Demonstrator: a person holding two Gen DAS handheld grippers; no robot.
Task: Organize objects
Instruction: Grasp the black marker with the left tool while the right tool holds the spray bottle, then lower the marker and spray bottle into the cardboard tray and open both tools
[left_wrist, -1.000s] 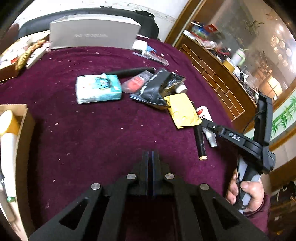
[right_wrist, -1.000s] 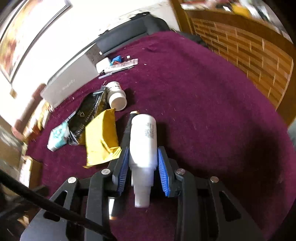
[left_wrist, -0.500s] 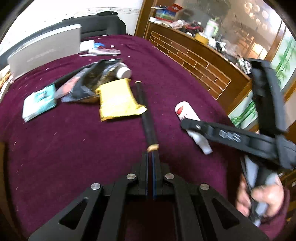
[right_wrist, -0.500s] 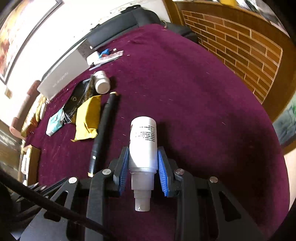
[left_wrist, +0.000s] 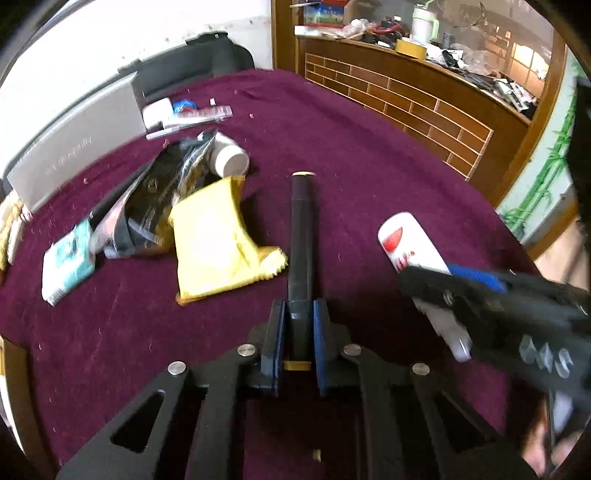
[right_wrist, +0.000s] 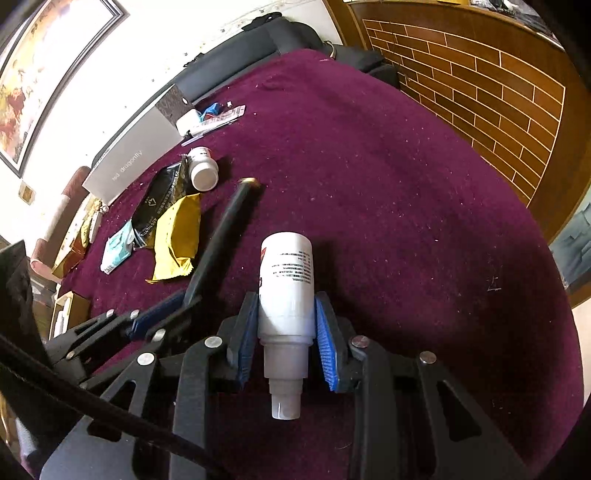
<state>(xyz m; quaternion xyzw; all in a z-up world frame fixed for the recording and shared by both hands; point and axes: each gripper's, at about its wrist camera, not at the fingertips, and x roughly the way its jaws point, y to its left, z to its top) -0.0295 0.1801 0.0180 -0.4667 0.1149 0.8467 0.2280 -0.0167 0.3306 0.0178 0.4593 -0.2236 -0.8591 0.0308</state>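
On the maroon velvet tabletop (right_wrist: 406, 206) I see a loose heap to my left: a yellow foil packet (left_wrist: 214, 240), a black foil pouch (left_wrist: 159, 199), a teal-and-white tissue pack (left_wrist: 68, 264) and a small white jar lying on its side (left_wrist: 229, 157), with a long grey box (left_wrist: 77, 147) beyond them by the wall. Nothing lies between my two tools. My left gripper (left_wrist: 298, 328) has its blue pads on either side of the near end of the long black tube with gold end caps (left_wrist: 302, 236), which runs straight ahead over the cloth. My right gripper (right_wrist: 286, 325) is clamped on the white plastic spray bottle (right_wrist: 286, 280), nozzle toward the camera. Only the left view shows the bottle's red logo; only the right view shows its printed text and a cardboard box (right_wrist: 68, 314) at the table's left edge. Both grippers sit low, side by side.
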